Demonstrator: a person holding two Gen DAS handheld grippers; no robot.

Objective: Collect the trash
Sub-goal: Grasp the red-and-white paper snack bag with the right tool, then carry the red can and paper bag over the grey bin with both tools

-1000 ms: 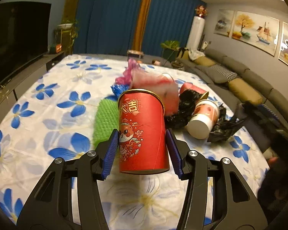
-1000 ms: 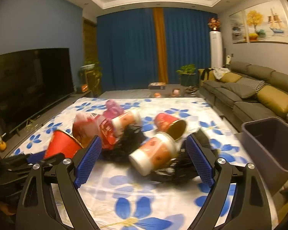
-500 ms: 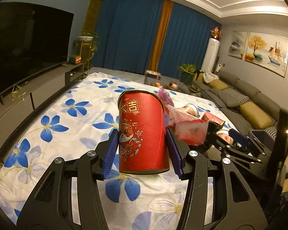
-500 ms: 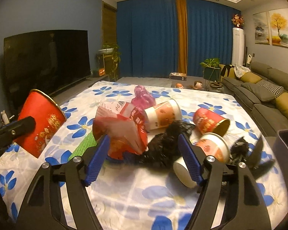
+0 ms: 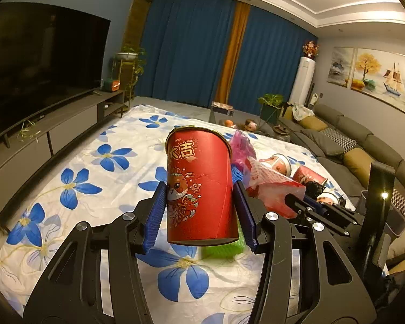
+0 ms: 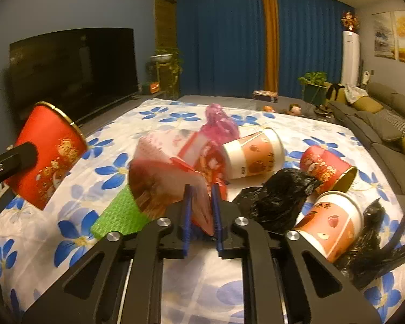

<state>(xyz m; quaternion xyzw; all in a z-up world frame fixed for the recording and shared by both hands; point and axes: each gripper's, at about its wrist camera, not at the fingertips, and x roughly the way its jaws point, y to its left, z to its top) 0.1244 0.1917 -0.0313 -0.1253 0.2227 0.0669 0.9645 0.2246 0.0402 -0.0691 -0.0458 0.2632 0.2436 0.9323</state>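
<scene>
The right gripper (image 6: 201,213) has just been closing, and its fingers now pinch the red-and-white wrapper (image 6: 164,178) lying in the trash pile on the flowered sheet (image 6: 202,283). The left gripper (image 5: 201,213) grips the red can (image 5: 199,186), lifted above the sheet. Both hands look ready to carry trash away.

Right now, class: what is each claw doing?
Left claw: closed on the red paper cup.
Right claw: has just been closing, now shut on the red-and-white plastic wrapper.
</scene>
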